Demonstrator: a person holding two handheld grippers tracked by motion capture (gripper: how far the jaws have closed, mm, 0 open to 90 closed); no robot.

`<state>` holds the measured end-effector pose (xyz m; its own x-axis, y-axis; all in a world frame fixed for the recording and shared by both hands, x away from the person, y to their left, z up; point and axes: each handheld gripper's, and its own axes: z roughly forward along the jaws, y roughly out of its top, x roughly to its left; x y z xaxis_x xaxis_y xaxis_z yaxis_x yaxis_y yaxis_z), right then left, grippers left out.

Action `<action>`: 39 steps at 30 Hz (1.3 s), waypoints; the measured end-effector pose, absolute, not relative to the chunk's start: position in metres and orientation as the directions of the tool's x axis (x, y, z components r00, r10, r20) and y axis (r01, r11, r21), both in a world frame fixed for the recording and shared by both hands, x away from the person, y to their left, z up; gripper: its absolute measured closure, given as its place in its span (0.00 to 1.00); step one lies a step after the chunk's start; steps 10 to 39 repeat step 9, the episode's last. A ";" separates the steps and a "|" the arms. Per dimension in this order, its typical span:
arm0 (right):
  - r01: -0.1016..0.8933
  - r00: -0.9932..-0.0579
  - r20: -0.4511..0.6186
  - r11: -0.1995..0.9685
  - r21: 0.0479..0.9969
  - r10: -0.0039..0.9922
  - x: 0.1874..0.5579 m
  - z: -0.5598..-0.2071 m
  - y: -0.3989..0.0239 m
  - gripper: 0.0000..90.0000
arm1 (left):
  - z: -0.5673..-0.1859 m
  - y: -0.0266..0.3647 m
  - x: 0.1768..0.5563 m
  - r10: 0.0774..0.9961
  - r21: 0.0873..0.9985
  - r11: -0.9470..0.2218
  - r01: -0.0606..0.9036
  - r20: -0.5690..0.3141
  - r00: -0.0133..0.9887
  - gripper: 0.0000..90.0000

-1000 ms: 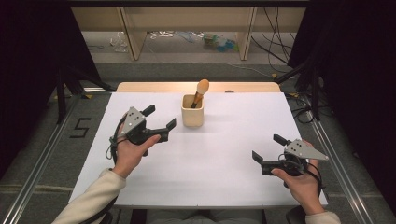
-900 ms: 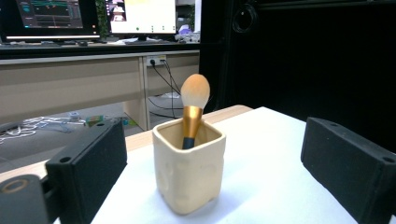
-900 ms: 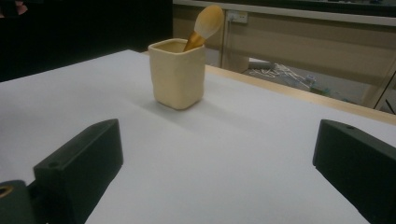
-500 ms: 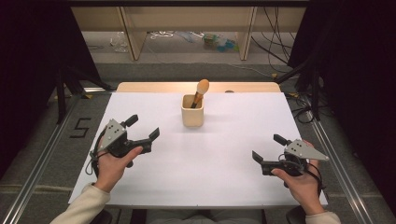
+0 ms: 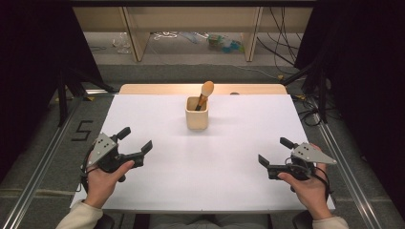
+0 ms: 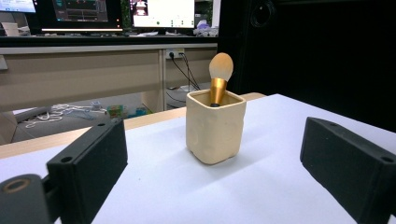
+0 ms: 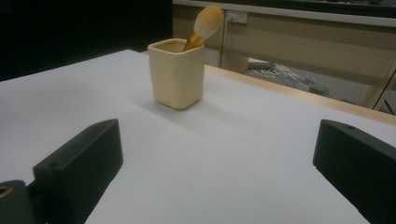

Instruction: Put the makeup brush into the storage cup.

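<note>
Brush is sitting bristle-end up in the little cream cup toward the far middle of the white bench, leaning against the cup's rim. Both tools are parked well back near the front edge, left tool and right tool each gaping wide with nothing in them. My guess is the risk is that cup: it looks light, so grabbing the brush at an angle could tip it or drag it along.

left gripper, right gripper, fingers spread
</note>
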<state>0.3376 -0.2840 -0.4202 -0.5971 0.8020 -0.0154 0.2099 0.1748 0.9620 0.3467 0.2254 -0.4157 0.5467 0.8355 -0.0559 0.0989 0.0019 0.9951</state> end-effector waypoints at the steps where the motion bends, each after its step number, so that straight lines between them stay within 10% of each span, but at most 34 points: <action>1: 0.208 -0.598 -0.018 0.177 0.962 0.801 0.338 -0.420 -0.284 0.03 | -0.416 0.226 0.346 0.834 0.995 0.003 0.099 -0.057 0.549 0.08; 39: 0.212 -0.598 -0.015 0.176 0.961 0.801 0.338 -0.421 -0.284 0.03 | -0.418 0.223 0.348 0.831 0.994 -0.006 0.109 -0.056 0.554 0.08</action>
